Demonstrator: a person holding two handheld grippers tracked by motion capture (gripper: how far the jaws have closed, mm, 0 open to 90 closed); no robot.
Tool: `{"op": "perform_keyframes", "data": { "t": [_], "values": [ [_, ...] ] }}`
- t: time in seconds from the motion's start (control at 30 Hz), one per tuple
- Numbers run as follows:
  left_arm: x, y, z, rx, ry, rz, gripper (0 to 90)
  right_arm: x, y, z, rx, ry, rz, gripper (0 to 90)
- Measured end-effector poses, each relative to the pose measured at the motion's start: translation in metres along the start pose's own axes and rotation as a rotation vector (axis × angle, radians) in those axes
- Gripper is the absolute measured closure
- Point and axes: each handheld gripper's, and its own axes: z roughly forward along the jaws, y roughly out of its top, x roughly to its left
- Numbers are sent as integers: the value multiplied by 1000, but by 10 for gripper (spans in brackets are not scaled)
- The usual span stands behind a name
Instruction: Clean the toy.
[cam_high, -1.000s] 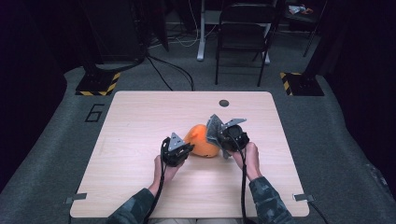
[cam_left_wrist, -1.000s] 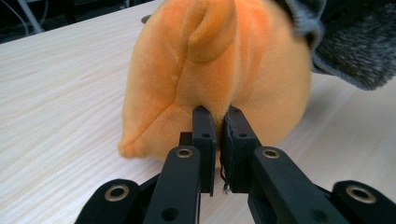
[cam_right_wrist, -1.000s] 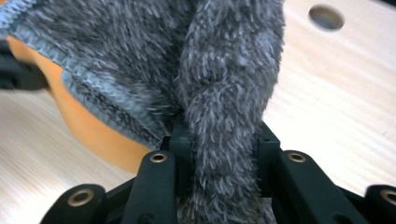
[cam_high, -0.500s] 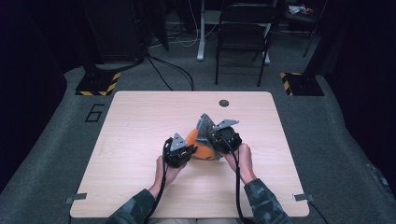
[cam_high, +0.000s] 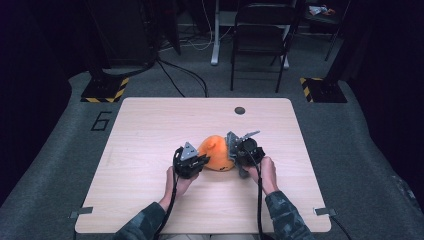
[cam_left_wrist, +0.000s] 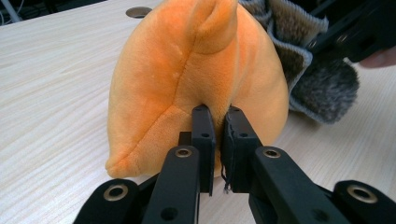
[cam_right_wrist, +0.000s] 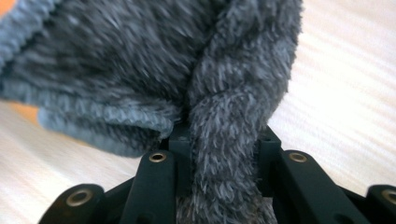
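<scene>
An orange plush toy (cam_high: 215, 153) sits at the middle of the wooden table (cam_high: 150, 125). My left gripper (cam_high: 201, 160) is at its near-left side, and in the left gripper view the gripper (cam_left_wrist: 218, 115) is shut on a fold of the orange plush (cam_left_wrist: 187, 70). A grey fuzzy cloth (cam_high: 231, 144) lies against the toy's right side. My right gripper (cam_high: 235, 152) is shut on that cloth; in the right gripper view the grey cloth (cam_right_wrist: 140, 60) bunches between the jaws of the gripper (cam_right_wrist: 224, 135). The left gripper view shows the cloth (cam_left_wrist: 317, 79) hanging beside the plush.
A round cable hole (cam_high: 240, 110) is set in the table's far side. Beyond the table stand a folding chair (cam_high: 260, 30) and two yellow-and-black striped bases (cam_high: 105, 90), with cables on the floor. A "6" (cam_high: 101, 121) marks the floor to the left.
My right gripper swung left over the plush, then drew back right with the grey cloth, baring more of the orange toy. The left gripper has held its place.
</scene>
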Motion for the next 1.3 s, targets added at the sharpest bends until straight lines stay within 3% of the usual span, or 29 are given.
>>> {"op": "perform_keyframes", "data": {
  "t": [0.17, 0.33, 0.47, 0.5, 0.57, 0.6, 0.63, 0.67, 0.7, 0.73, 0.77, 0.83, 0.9, 0.97, 1.3],
  "values": [
    [1, -1, 0, -13, -2, -6, 841, -8, -10, 24, 83, -19, 8, 679],
    [2, -2, -1, -15, -7, -11, 841, -13, -5, 12, 76, -24, 2, 685],
    [1, -1, -1, -11, -10, 1, 840, -18, 0, -8, 17, -12, 42, 687],
    [0, -1, -1, -10, -13, 5, 840, -18, 5, -23, -56, -9, 26, 687],
    [0, -1, 0, -14, -9, 8, 840, -11, 11, -38, -122, 20, 21, 687],
    [-1, -1, 0, -14, -12, 8, 840, -11, 11, -38, -122, 20, 21, 687],
    [-2, -1, 0, -16, -8, 17, 840, 0, 17, -51, -183, 40, -9, 686],
    [-2, -1, 0, -16, -8, 17, 840, 0, 17, -51, -183, 40, -9, 686],
    [-3, 0, 0, -10, -15, 22, 840, 14, 21, -57, -219, 56, -44, 686],
    [-4, 0, 0, -9, -11, 35, 840, 21, 23, -57, -220, 59, -63, 686],
    [-4, 0, 0, -9, -11, 35, 840, 21, 23, -57, -220, 59, -63, 686],
    [-5, 0, 0, -3, -11, 38, 840, 34, 22, -47, -186, 38, -112, 684],
    [-5, -1, 1, -1, -13, 38, 840, 33, 21, -42, -187, 29, -120, 684],
    [-5, -1, 1, -5, -14, 34, 840, 27, 18, -37, -166, 45, -87, 683],
    [-3, -2, 1, -3, -23, 28, 840, 6, 7, -18, -62, 50, -38, 682]
  ]
}}
